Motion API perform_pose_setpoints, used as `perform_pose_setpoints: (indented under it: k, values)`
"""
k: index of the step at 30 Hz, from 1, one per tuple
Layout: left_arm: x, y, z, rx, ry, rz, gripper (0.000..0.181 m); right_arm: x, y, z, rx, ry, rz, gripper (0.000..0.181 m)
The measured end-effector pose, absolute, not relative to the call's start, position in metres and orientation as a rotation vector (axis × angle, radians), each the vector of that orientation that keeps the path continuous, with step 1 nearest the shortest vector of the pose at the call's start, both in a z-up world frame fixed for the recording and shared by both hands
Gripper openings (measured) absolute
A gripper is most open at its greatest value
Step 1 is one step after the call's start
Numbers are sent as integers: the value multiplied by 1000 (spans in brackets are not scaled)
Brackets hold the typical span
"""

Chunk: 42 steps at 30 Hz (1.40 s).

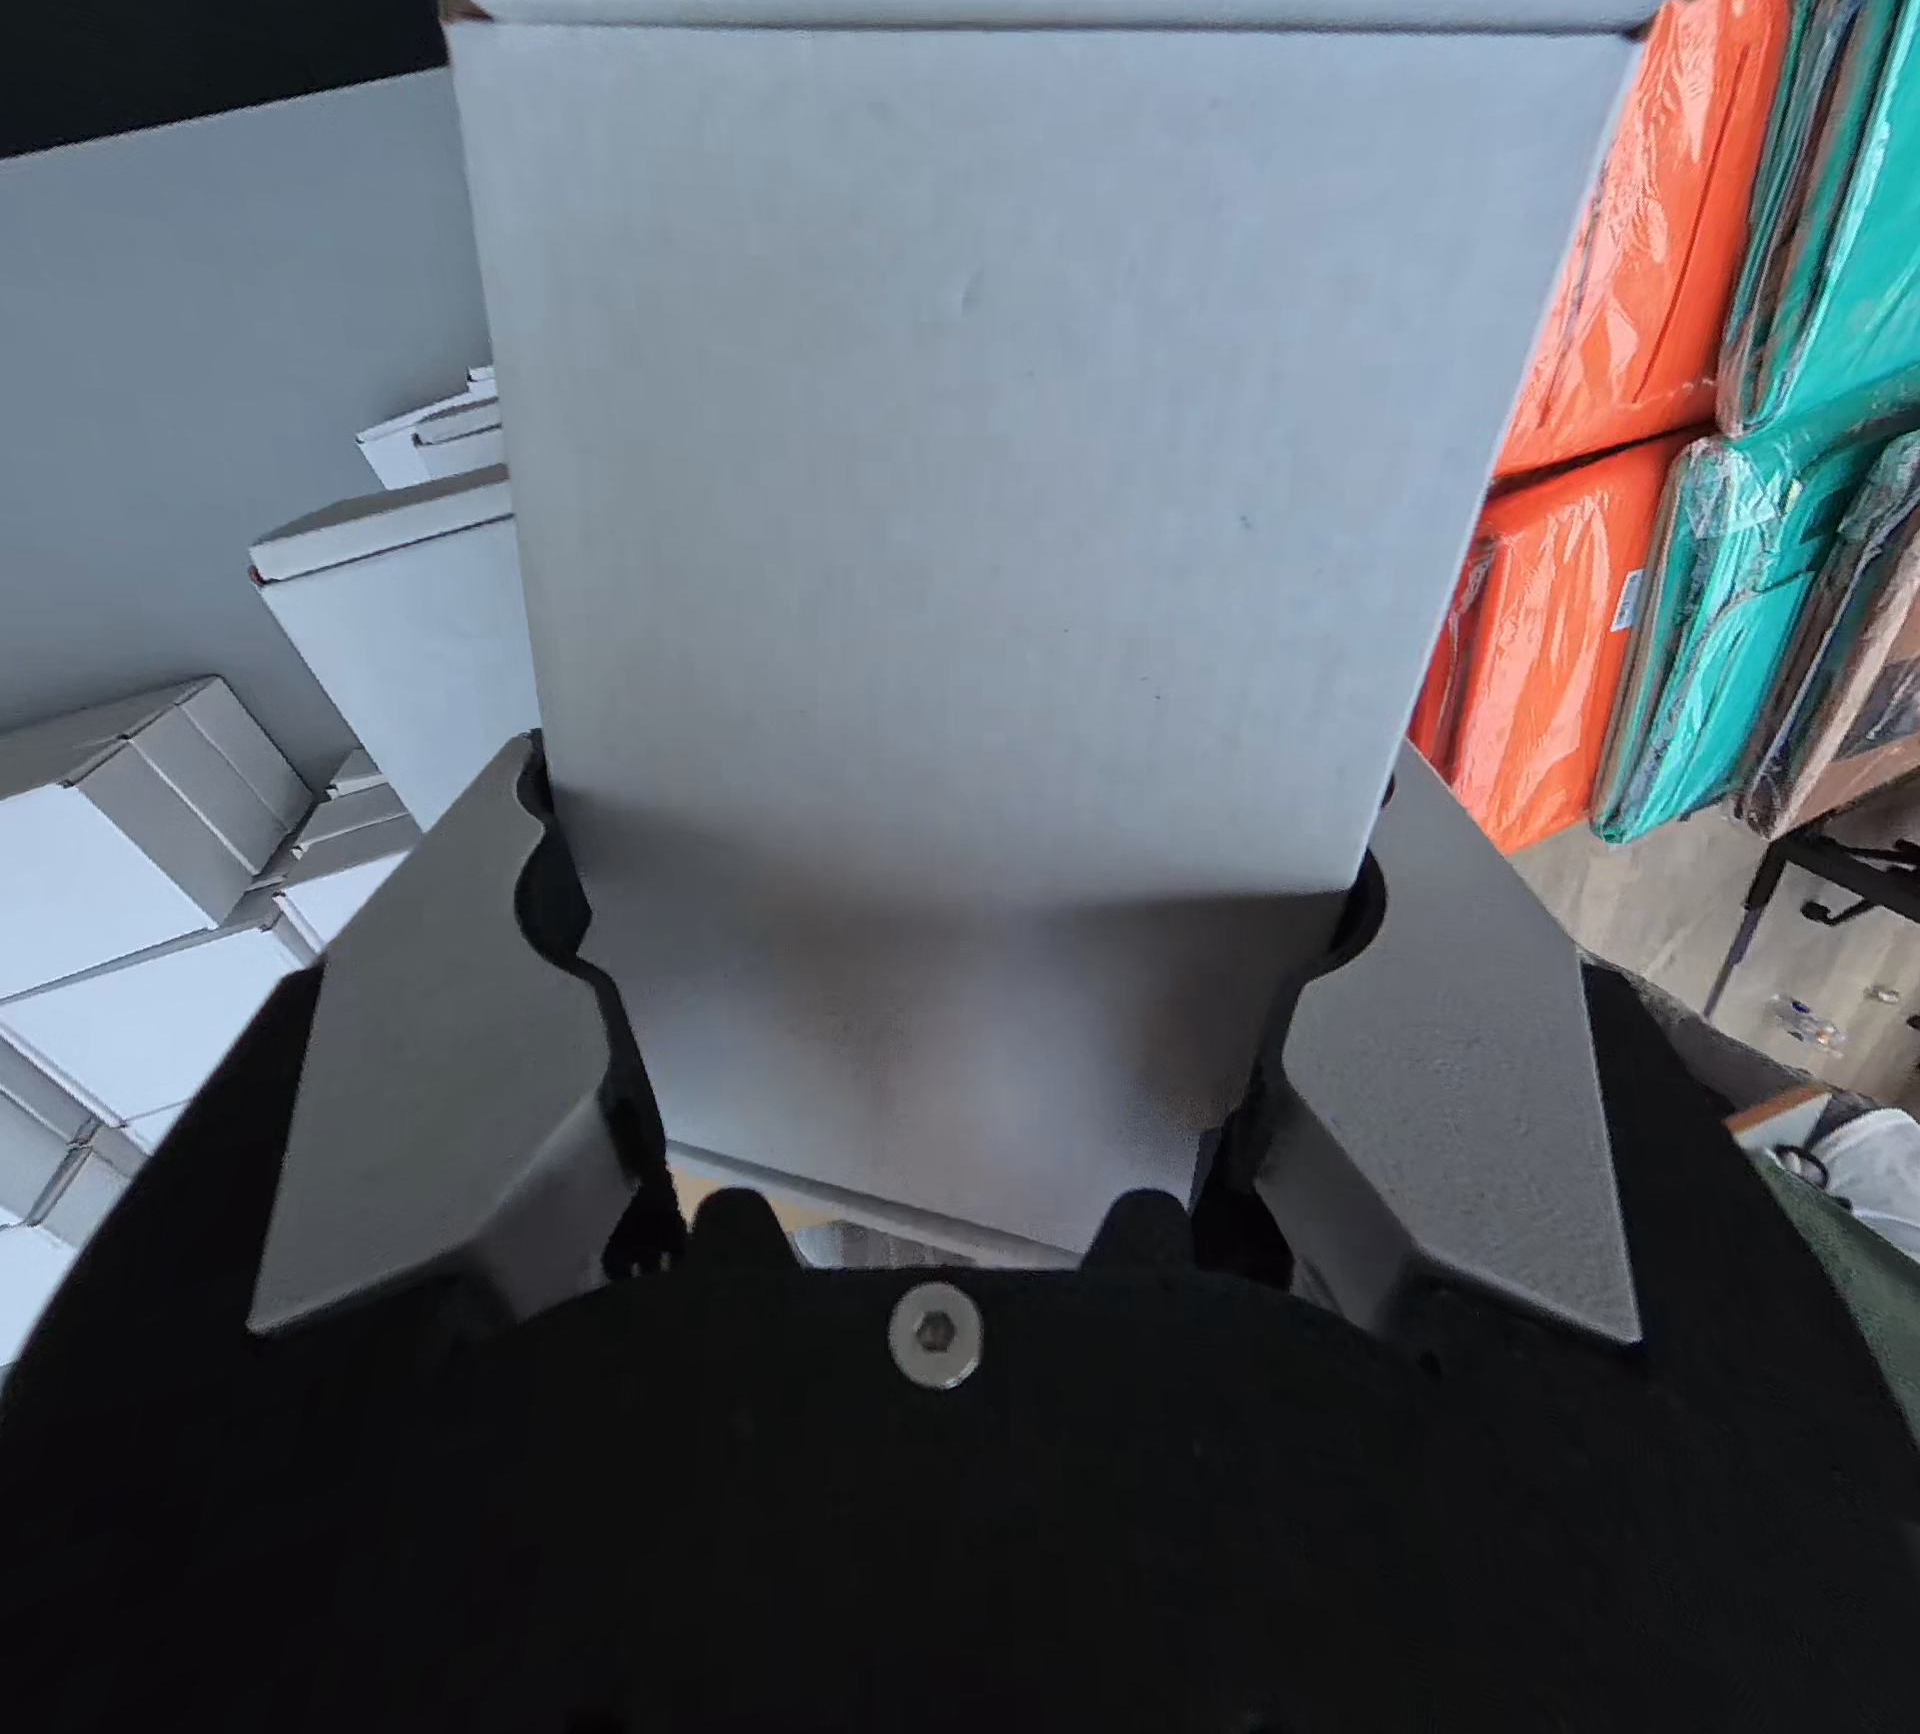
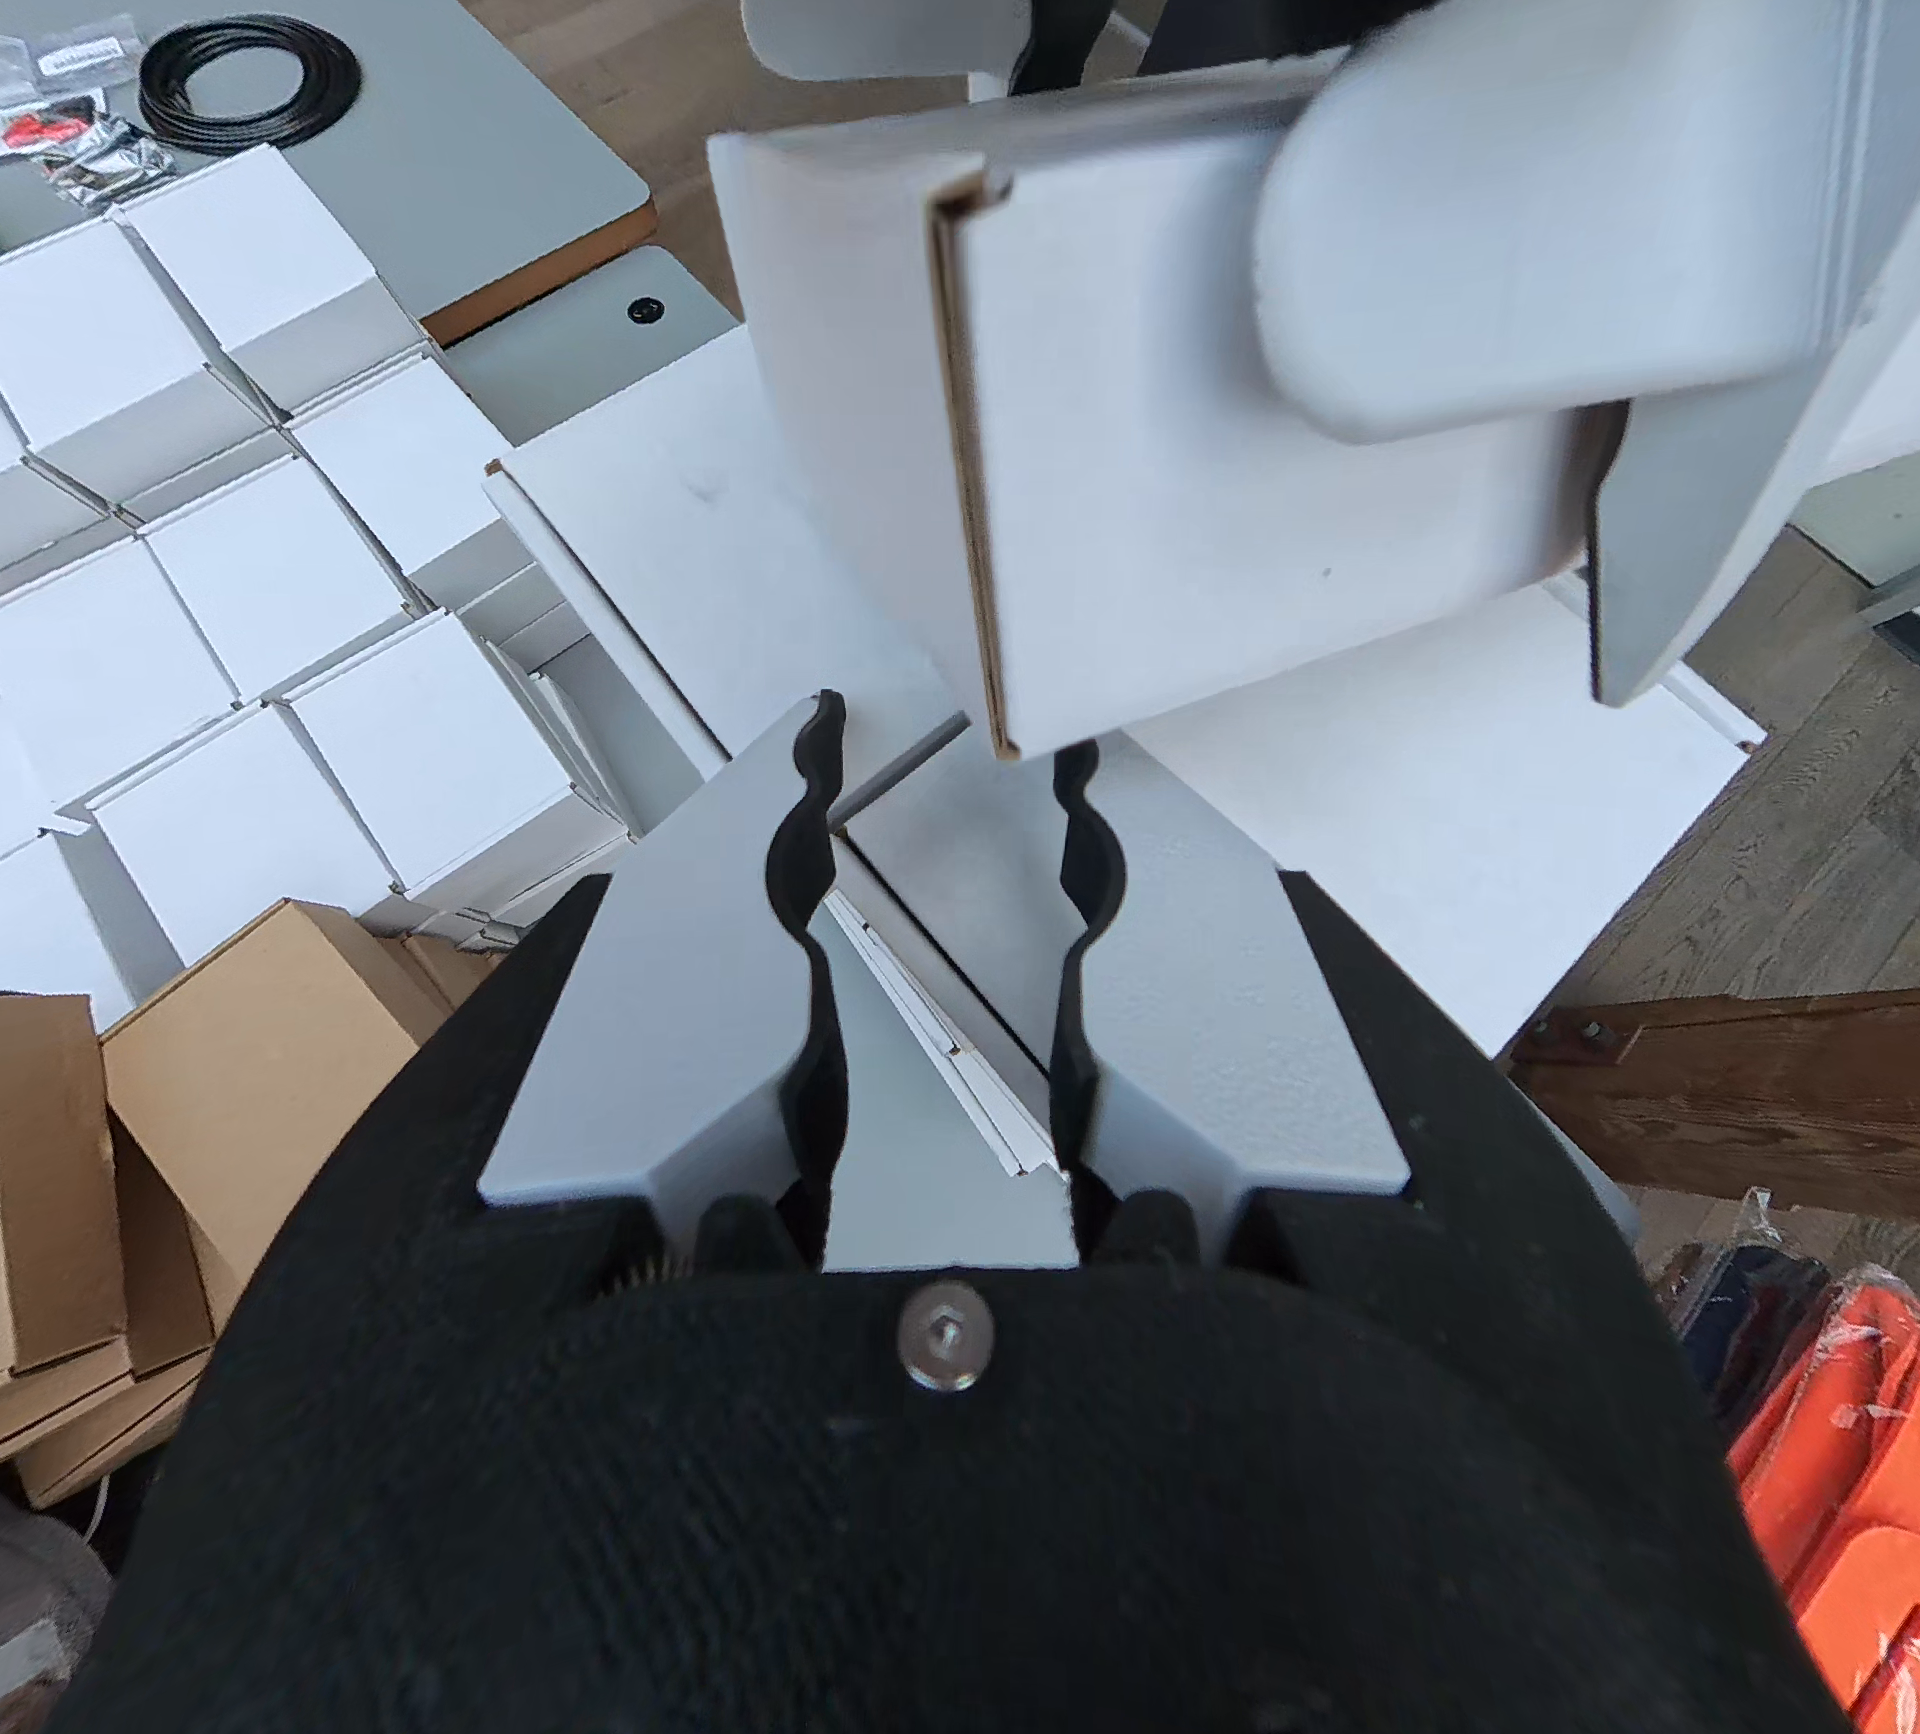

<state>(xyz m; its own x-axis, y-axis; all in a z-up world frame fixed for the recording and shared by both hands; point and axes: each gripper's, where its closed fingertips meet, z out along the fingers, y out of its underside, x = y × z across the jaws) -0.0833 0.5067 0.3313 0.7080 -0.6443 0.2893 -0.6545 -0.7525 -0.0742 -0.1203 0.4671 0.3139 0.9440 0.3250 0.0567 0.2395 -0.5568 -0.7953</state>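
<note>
White boxes [image 2: 312, 541] cover the table beside a raised white box [image 1: 1018, 437]. Left gripper [image 1: 956, 853] clamps that box; right gripper [image 2: 945, 749], fingers apart and empty, hovers just below its corner.

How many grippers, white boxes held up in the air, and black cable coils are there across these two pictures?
Grippers: 2, the left gripper and the right gripper
White box held up, clamped in the left gripper's fingers: 1
Black cable coil on the table: 1
Total: 4
</note>
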Motion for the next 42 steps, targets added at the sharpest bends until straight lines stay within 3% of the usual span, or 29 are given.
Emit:
perform_pose_setpoints:
  k: [3, 11, 19, 21, 23, 28, 33, 37, 42]
  values:
    - [-82, 508, 335, 2871, -1151, 465, 145, -121, 465, 314, -2190, -397, 125, 41]
    - [-77, 496, 356, 2758, -1204, 739, 123, -120, 465, 314, -2187, -396, 129, 40]
    - [-90, 493, 359, 2418, -2268, 689, 136, -119, 465, 314, -2190, -392, 141, 41]
    - [-92, 495, 365, 2347, -2497, 712, 128, -120, 465, 314, -2191, -395, 138, 40]
    - [-94, 497, 375, 2323, -2581, 826, 107, -121, 466, 314, -2192, -399, 132, 40]
    - [-105, 504, 408, 2206, -2565, 1232, 115, -122, 468, 314, -2196, -403, 125, 40]
    - [-135, 527, 369, 2128, -2784, 853, 119, -123, 467, 314, -2192, -409, 119, 40]
    - [-137, 529, 347, 2154, -2715, 808, 123, -122, 467, 314, -2190, -405, 126, 40]
    - [-131, 525, 342, 2170, -2787, 786, 90, -123, 467, 314, -2183, -409, 120, 40]
